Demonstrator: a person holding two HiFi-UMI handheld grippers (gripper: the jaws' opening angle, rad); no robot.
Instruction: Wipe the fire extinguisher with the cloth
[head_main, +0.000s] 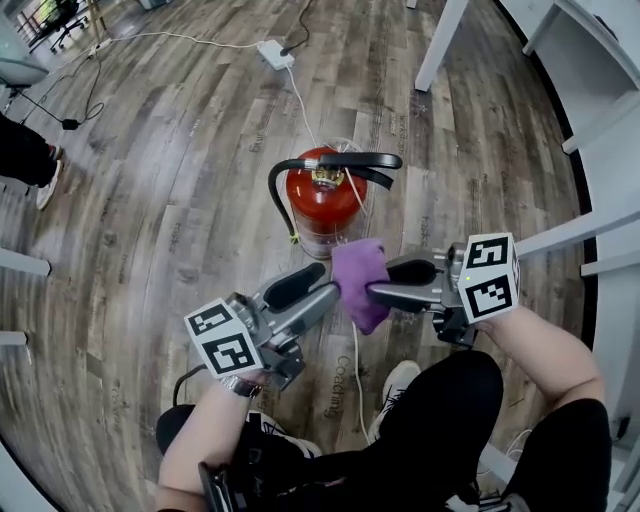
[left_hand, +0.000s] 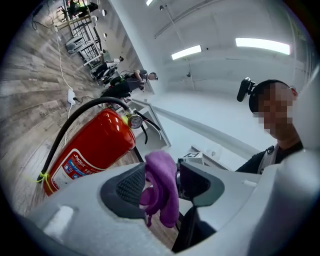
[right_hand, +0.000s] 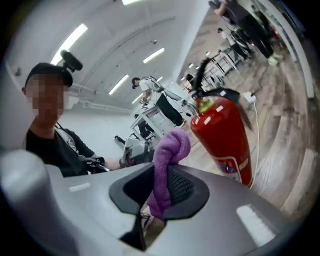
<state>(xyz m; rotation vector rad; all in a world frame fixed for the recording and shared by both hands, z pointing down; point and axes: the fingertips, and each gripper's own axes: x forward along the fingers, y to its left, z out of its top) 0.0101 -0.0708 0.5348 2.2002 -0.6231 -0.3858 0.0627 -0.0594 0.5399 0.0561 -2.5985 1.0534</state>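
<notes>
Purple bunched fabric cloth (head_main: 358, 282) sat pinched between the nearly closed jaws of the right gripper (head_main: 374, 284), its ends poking out above and below the pads. The left gripper (head_main: 326, 292) held its jaws spread wide around the same cloth without clamping it. The red steel fire extinguisher (head_main: 325, 200) stood upright on the grey wood-plank floor (head_main: 180, 180), just beyond both grippers.

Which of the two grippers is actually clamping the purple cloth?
The right gripper: its jaws are pinched on the purple cloth. The left gripper has the cloth between its jaws, but they stand wide apart.
</notes>
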